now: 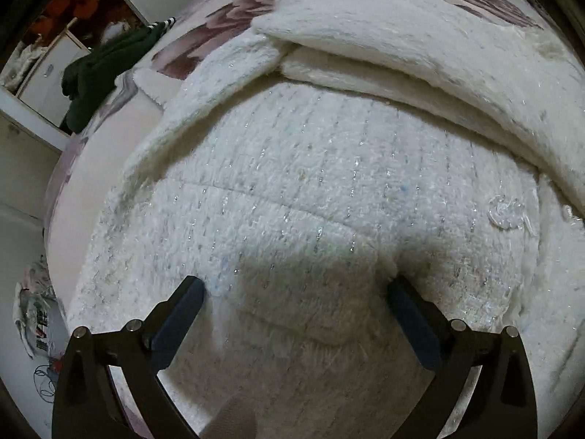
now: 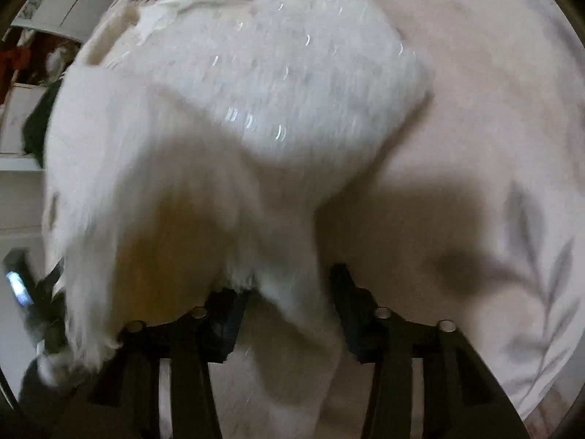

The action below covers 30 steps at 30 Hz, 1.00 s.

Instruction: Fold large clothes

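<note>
A white fluffy knitted coat (image 1: 310, 183) with silver threads lies spread on the bed, one sleeve or flap (image 1: 402, 36) folded across its top. My left gripper (image 1: 296, 289) points down at its lower part, wide open. Both fingertips (image 1: 193, 292) rest at the fabric, with a soft ridge of it between them, not pinched. In the blurred right wrist view, a bunched edge of the same coat (image 2: 256, 91) fills the gap between the fingers of my right gripper (image 2: 289, 296). That gripper is shut on it, and fabric drapes over the left finger (image 2: 230, 314).
The bedsheet (image 2: 475, 109) is pale with a grey leaf and flower print. A dark green garment (image 1: 95, 73) lies at the bed's far left edge, beside white cabinets (image 1: 44, 73). A dark object with a small lit screen (image 2: 18, 285) shows at the right view's left edge.
</note>
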Each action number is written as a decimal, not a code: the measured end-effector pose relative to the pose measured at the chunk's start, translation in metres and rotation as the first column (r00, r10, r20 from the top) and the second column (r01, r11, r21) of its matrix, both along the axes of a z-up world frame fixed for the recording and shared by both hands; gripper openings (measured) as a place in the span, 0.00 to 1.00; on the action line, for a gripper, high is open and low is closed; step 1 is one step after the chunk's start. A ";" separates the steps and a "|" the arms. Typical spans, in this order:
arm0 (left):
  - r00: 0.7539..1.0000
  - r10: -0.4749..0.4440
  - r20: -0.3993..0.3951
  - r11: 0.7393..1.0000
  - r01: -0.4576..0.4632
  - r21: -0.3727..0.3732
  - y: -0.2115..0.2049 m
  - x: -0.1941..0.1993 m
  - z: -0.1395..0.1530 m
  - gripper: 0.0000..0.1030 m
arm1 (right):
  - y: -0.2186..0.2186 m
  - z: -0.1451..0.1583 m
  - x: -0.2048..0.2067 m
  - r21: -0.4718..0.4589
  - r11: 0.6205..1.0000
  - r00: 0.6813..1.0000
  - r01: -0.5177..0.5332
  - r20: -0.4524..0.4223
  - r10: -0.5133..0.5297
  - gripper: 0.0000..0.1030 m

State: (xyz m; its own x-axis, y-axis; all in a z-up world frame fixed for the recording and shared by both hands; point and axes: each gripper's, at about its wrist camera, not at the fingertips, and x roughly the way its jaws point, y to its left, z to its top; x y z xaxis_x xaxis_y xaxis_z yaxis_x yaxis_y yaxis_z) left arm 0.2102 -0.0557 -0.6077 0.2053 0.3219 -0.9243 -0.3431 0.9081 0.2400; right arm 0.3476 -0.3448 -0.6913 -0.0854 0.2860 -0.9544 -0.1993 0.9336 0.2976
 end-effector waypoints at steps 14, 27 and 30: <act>0.995 -0.081 -0.051 0.963 0.091 0.253 -0.051 -0.005 0.027 1.00 | -0.030 0.029 -0.028 -0.113 0.992 0.998 -0.051 -0.028 0.048 0.50; 0.989 -0.090 -0.115 0.951 0.120 0.284 -0.123 -0.027 0.047 1.00 | -0.139 0.098 -0.042 -0.037 0.982 0.981 0.186 -0.040 -0.187 0.47; 0.976 -0.175 -0.126 0.945 0.203 0.258 -0.174 -0.041 0.063 1.00 | -0.200 0.116 -0.067 -0.076 0.967 0.969 0.241 -0.040 -0.245 0.48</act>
State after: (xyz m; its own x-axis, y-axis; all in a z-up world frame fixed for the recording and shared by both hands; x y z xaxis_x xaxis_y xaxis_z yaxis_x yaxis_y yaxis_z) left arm 0.1688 -0.2298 -0.5444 0.1979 0.5245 -0.8281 -0.1331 0.8513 0.5075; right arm 0.2809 -0.5452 -0.5752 -0.0687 0.2364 -0.9692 0.0495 0.9711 0.2333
